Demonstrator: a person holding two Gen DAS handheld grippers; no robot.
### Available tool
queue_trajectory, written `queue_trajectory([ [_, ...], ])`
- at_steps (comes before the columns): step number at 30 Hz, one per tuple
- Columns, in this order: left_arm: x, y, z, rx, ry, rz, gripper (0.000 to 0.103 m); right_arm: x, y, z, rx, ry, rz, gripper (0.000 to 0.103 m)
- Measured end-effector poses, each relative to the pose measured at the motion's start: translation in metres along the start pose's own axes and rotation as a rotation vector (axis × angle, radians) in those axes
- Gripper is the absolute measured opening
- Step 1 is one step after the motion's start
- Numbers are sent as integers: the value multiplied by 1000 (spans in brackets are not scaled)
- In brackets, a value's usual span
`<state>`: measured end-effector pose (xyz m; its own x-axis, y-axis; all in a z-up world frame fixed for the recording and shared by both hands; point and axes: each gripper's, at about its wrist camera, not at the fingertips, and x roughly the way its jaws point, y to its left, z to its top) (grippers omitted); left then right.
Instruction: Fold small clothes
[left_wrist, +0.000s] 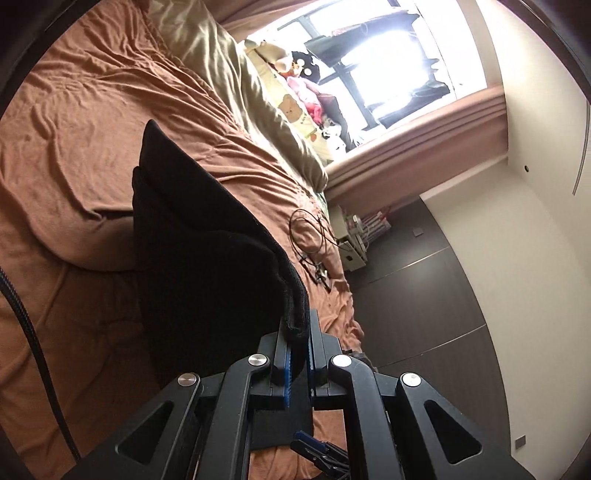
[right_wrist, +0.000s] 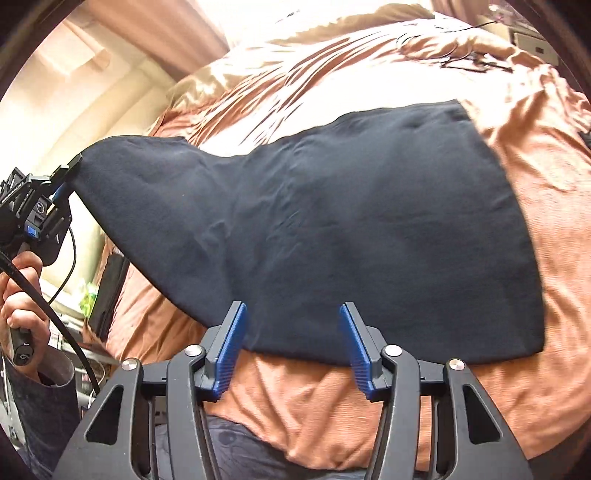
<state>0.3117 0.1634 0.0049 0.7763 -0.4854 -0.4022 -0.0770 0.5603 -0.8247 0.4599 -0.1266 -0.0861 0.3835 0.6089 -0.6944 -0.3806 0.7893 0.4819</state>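
Fold under way: left hand-held gripper (left_wrist: 297, 332) clamped on black garment (right_wrist: 332, 221) corner, lifted off bed (right_wrist: 535, 177); right hand-held gripper (right_wrist: 291, 343) open at near hem. Next, probably: pinch hem, carry across.

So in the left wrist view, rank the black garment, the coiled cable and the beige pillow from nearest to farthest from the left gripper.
1. Black garment: clamped in the left gripper, hanging to the left of it.
2. Coiled cable: on the brown bedsheet, beyond the garment, toward the bed's right edge.
3. Beige pillow: farthest, at the head of the bed, by the window.
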Motion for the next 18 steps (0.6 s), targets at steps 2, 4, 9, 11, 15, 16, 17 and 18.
queue_trajectory([
  [2, 7, -7, -1, 5, 14, -14, 6, -7, -3, -2, 11, -13, 1, 50],
  [4, 18, -14, -4, 12, 33, -25, 6, -18, -12, -3, 27, -29, 3, 50],
  [9, 44, -34, -14, 28, 82, -46, 6, -42, -37, -9, 60, -59, -11, 50],
  [11, 55, -42, -20, 42, 103, -51, 6, -49, -46, -11, 82, -66, -15, 50],
  [15, 82, -58, -32, 71, 150, -58, 6, -62, -59, -18, 113, -76, -21, 50],
  [16, 89, -62, -36, 78, 165, -60, 6, -66, -62, -21, 119, -78, -22, 50],
  [17, 97, -66, -39, 84, 181, -63, 6, -68, -65, -22, 126, -79, -23, 50],
  [18, 104, -69, -43, 91, 196, -63, 6, -72, -69, -25, 136, -81, -23, 50],
])
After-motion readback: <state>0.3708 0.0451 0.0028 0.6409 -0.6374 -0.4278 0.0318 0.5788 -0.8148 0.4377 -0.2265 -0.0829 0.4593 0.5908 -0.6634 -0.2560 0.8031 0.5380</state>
